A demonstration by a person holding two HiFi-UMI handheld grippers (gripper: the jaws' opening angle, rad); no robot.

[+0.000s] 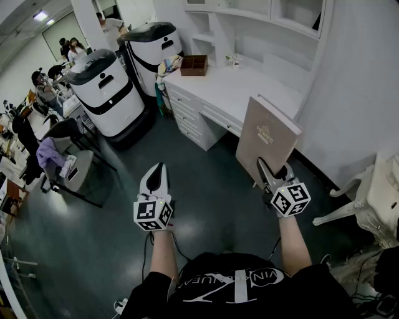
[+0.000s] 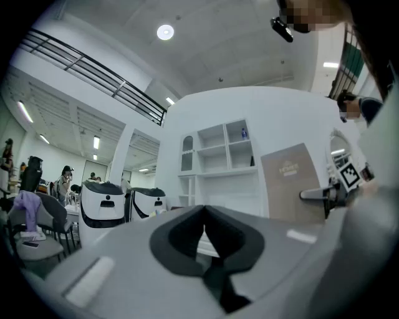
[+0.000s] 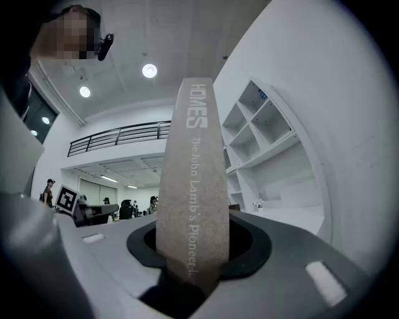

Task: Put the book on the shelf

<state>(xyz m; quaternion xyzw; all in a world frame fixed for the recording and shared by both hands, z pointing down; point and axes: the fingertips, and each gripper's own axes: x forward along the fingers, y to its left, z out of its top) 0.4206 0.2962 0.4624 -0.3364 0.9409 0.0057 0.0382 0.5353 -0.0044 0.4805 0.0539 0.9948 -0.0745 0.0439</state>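
**Status:** My right claw (image 1: 274, 171) pinches the tan hardback book (image 1: 267, 140) by its lower end, one pad on each cover, spine toward my camera. The book stands nearly upright in the air, just short of the white desk (image 1: 249, 84) and over the dark floor (image 1: 206, 187). My left claw (image 1: 159, 168) is pressed together on nothing, well apart from the book.

**Risks, my judgement:**
1. The grip is low and most of the vol. sits above the pads. A quick swing could make it pivot or slide out. A drop here hits the floor, not the desk.
2. There is no 2nd support, since the left claw is idle. If the book tips, nothing catches it.
3. The shelf unit (image 1: 243, 14) sits high behind the desk, so I must reach fwd & up. The top corner may strike a board or divider on entry.
4. The compartments look tight vs. the cover, and I can't confirm fit from here. Forcing it could jam or twist the book.
5. If I let go before the bottom edge is seated, it topples out.
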